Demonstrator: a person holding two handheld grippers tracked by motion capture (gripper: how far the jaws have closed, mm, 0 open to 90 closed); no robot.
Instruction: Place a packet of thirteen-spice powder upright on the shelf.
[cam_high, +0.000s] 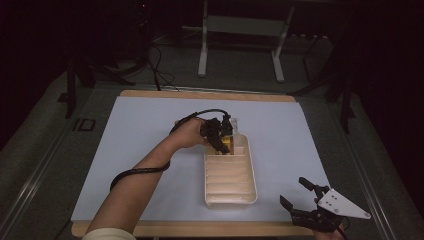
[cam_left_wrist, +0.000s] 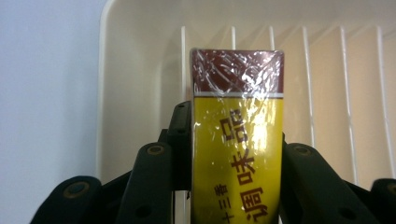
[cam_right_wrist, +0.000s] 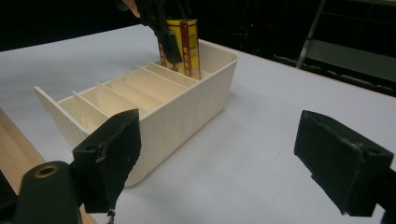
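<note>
The yellow packet (cam_left_wrist: 237, 154) bears dark red Chinese characters, among them 调味品.

box (cam_left_wrist: 237, 140) bottom: cut off | tray (cam_left_wrist: 140, 56) far slots: hidden behind box

This looks like a recording lab or test studio rather than a home or shop. The room is dark all round, and light falls only on a wooden table (cam_high: 210, 94) covered by a pale blue sheet (cam_high: 150, 140). Beyond the table, past the left claw (cam_high: 223, 131), white metal stand legs (cam_high: 202, 50) rise from a grey carpeted floor (cam_high: 240, 70), with black cables (cam_high: 157, 70) trailing across it. Dark tripod-like supports (cam_high: 75, 80) stand off to that claw's left, and more stand to the far right. Nothing domestic sits about; the one setup is a slotted cream tray (cam_high: 231, 197) under the claw.
</note>
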